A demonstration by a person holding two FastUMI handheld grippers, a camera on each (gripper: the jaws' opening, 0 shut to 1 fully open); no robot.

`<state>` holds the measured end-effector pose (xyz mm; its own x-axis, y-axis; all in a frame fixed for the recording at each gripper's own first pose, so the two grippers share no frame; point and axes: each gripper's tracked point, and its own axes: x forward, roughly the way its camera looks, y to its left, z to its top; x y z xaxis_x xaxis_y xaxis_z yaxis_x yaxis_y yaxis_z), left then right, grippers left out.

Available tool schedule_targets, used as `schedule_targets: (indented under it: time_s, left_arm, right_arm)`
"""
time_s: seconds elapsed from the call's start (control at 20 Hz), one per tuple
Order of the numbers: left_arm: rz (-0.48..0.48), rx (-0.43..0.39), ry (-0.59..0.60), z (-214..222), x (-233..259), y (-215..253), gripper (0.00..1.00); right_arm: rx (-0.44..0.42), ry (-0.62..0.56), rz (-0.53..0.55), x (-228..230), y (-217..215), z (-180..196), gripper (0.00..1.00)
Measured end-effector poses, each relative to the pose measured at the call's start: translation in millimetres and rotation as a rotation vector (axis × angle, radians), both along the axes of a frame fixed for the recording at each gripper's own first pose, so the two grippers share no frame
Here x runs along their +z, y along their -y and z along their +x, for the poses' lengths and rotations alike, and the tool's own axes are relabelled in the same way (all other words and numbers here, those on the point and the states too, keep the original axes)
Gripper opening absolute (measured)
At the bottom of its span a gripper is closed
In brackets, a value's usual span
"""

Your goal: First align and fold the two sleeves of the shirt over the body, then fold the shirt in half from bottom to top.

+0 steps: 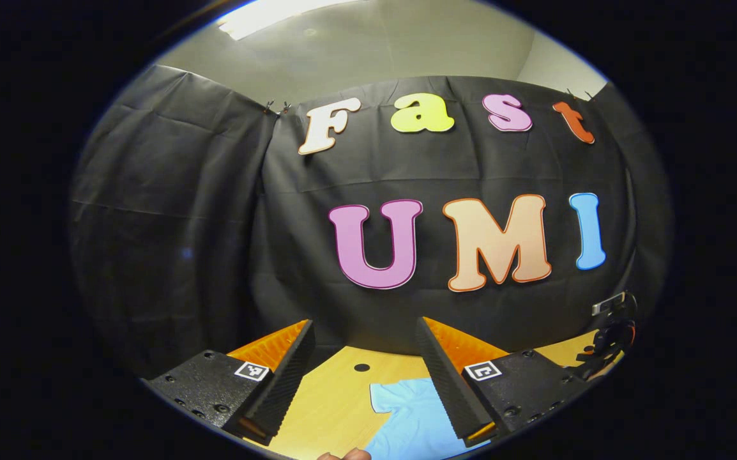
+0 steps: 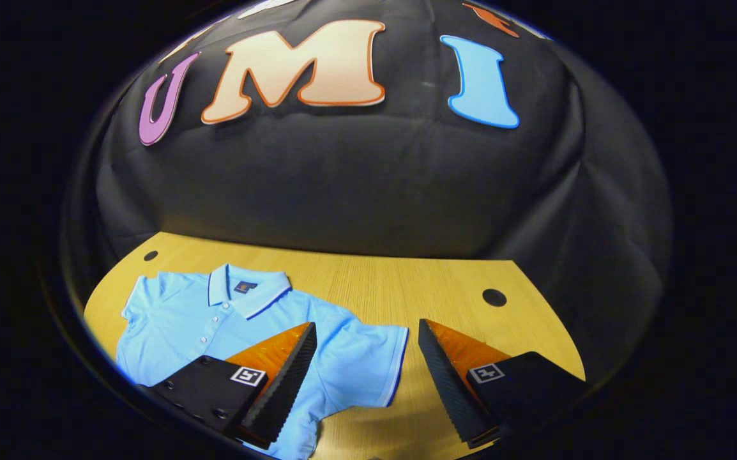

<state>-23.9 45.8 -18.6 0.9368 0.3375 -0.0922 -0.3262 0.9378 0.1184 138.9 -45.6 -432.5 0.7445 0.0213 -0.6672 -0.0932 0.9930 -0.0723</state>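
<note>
My left gripper point(image 1: 363, 374) is up off the table point(image 1: 336, 409), fingers spread wide, nothing between them. Through the gap I see bare wood, a round hole point(image 1: 361, 367) in the top, and past my right-hand finger a light blue sleeve of the shirt point(image 1: 410, 415) lying flat. A fingertip point(image 1: 344, 455) pokes in at the very bottom edge of the left gripper view. At the far right edge of the table there's a dark clamp-like thing point(image 1: 611, 335); I can't make out what it is.

Over to my right gripper point(image 2: 365, 377): it's wide open too, gripping nothing, hovering over the near side of the table point(image 2: 375, 287). In the right gripper view the shirt point(image 2: 183, 319) lies spread face up on the left part of the wood, collar point(image 2: 247, 287) toward the wall, buttons down the front. One sleeve point(image 2: 362, 361) reaches out flat toward the gap between my fingers; its trimmed edge sits between them. My left-hand finger point(image 2: 285, 383) hangs over the shirt's body, the other finger point(image 2: 448, 383) over bare wood. Two holes point(image 2: 494, 297) in the tabletop, one on each side. Both sleeves still lie unfolded.
</note>
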Motion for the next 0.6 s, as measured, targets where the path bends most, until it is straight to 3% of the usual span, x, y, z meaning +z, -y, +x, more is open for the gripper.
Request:
schedule_targets:
  time_s: [0.6]
  left_arm:
    - [-0.018,0.064,-0.058,-14.6,-17.5,-2.1,0.95]
  right_arm:
    - [-0.101,-0.189,0.000,-93.0,13.7,-2.5,0.99]
